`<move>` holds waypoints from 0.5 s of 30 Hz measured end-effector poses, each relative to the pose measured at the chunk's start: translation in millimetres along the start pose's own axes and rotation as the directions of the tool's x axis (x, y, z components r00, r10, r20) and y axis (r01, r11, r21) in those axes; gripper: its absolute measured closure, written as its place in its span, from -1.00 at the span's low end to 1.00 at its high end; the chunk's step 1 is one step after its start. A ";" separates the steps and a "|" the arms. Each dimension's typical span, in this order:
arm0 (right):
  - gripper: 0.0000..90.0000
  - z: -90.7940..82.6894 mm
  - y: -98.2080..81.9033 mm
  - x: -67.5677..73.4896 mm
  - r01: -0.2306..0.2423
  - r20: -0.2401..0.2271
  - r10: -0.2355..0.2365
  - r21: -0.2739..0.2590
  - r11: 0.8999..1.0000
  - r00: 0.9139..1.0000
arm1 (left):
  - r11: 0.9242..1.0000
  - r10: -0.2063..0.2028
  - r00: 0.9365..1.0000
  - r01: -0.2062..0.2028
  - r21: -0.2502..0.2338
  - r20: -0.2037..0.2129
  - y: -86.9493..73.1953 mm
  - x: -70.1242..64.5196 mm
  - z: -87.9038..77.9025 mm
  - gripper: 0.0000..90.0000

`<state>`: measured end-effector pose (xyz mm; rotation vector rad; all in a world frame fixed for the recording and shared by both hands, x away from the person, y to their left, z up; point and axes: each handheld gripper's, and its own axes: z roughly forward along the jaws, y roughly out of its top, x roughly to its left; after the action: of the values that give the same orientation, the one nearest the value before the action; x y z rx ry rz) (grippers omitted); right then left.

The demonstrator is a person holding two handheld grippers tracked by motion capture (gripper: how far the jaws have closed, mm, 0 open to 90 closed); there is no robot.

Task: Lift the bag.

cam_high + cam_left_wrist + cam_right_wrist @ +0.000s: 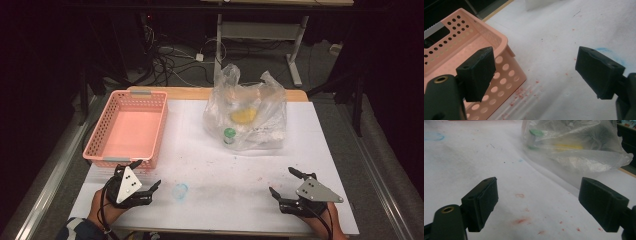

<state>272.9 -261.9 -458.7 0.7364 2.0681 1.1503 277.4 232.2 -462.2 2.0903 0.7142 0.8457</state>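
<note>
White-covered bench: pink basket at left edge; clear plastic bag of items near far edge. Left hand-held gripper and right hand-held gripper, jaws spread, empty, rested at near edge. Advice: approach bag mouth squarely.

Layout as I see it from above: basket at the table's far left; bag at far centre, holding a bottle. My left gripper sits just before the basket, my right gripper at near right, before the bag.
</note>
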 end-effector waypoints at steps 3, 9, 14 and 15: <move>-0.63 0.5 0.1 0.3 0.002 -0.003 -0.002 0.002 1.000 1.000 | 1.000 0.001 1.000 -0.001 0.000 -0.001 0.0 0.0 0.0 -0.63; -0.63 1.0 0.1 0.9 0.002 -0.004 -0.002 0.007 1.000 1.000 | 1.000 -0.001 1.000 0.001 -0.001 0.000 0.5 0.3 0.1 -0.63; -0.63 1.2 0.1 0.4 0.001 -0.008 -0.001 0.008 1.000 1.000 | 1.000 -0.001 1.000 0.001 -0.001 0.003 1.4 0.5 1.6 -0.63; -0.63 1.2 0.1 0.3 -0.001 -0.008 0.001 0.008 1.000 1.000 | 1.000 -0.002 1.000 0.002 -0.001 0.004 1.6 0.5 2.1 -0.63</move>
<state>273.7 -261.0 -459.3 0.7377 2.0800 1.1484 279.6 230.7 -461.8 2.0899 0.7129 0.8402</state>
